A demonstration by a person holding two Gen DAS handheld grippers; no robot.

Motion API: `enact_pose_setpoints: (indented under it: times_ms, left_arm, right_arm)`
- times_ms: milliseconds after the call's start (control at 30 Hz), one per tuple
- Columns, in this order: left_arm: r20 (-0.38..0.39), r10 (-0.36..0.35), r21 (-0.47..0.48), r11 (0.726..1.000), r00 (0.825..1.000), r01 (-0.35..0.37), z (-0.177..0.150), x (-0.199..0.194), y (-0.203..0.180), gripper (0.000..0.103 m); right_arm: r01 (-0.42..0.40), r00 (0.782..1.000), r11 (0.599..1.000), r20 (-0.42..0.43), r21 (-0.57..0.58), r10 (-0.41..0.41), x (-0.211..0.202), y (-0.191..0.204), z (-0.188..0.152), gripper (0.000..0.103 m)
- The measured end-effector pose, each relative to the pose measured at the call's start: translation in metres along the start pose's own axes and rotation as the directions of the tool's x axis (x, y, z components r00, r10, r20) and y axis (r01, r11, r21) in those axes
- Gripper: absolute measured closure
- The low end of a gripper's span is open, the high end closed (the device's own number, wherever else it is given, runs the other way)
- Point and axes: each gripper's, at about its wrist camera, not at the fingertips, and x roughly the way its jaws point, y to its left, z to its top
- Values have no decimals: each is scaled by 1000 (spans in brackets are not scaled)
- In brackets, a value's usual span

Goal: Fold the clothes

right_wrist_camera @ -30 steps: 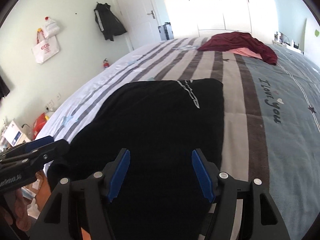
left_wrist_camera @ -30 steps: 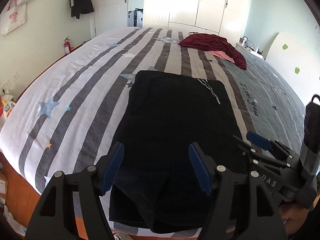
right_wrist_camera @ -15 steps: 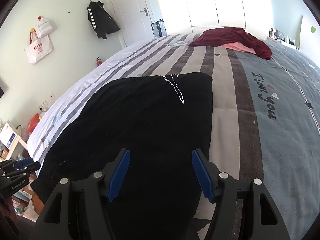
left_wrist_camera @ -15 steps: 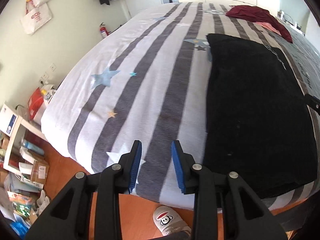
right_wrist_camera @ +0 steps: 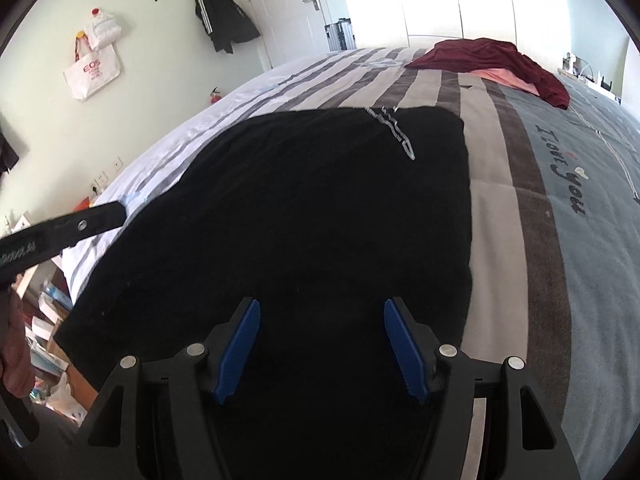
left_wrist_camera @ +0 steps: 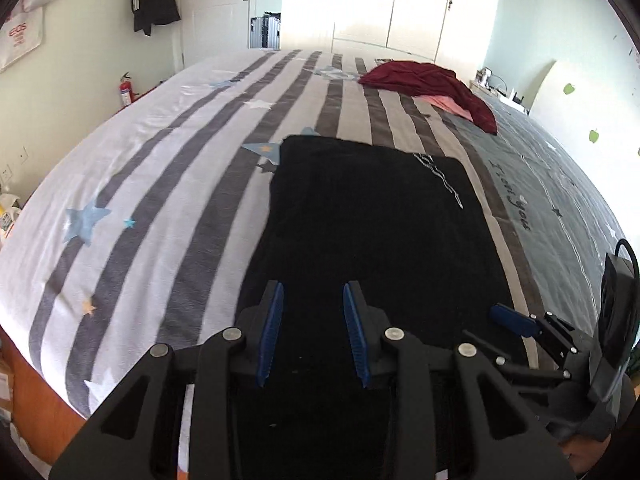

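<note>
At the left, the left gripper hangs over the near end of a black garment. Its jaws have just been closing and now stand narrow but apart, nothing pinched between the blue pads. To its right, the right gripper hovers over the same near end with its jaws spread wide and empty.

The black garment lies flat on the bed, its near edge at the foot of the mattress and a white printed mark near its far right corner. It looks like a smoothed rectangle, so I judge the spreading done, perhaps a first fold too, though that cannot be told. Neither tool grips cloth, so the next fold is not yet begun. Farther right and back, a dark red garment sits crumpled over something pink, apparently waiting its turn.

The cover is white with grey stripes and stars at the left, turning grey-blue with lettering at the right. Around it: a hanging bag, a dark jacket beside a white door, a small fire extinguisher, white wardrobes behind.
</note>
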Motion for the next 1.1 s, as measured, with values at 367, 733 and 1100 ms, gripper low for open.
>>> enact_pose_setpoints:
  times_ms: [367, 733, 1100]
  left_arm:
    - [-54, 223, -115, 967, 973, -228, -5, 21, 90, 81]
    - [55, -89, 16, 996, 994, 88, 67, 52, 51, 81]
    - [-58, 114, 149, 983, 992, -104, 97, 152, 63, 81]
  right_arm:
    - [-42, 998, 999, 47, 12, 41, -28, -16, -9, 42]
    - [20, 992, 995, 126, 97, -33, 2, -60, 68, 40]
    - [89, 994, 993, 55, 71, -93, 79, -77, 97, 40]
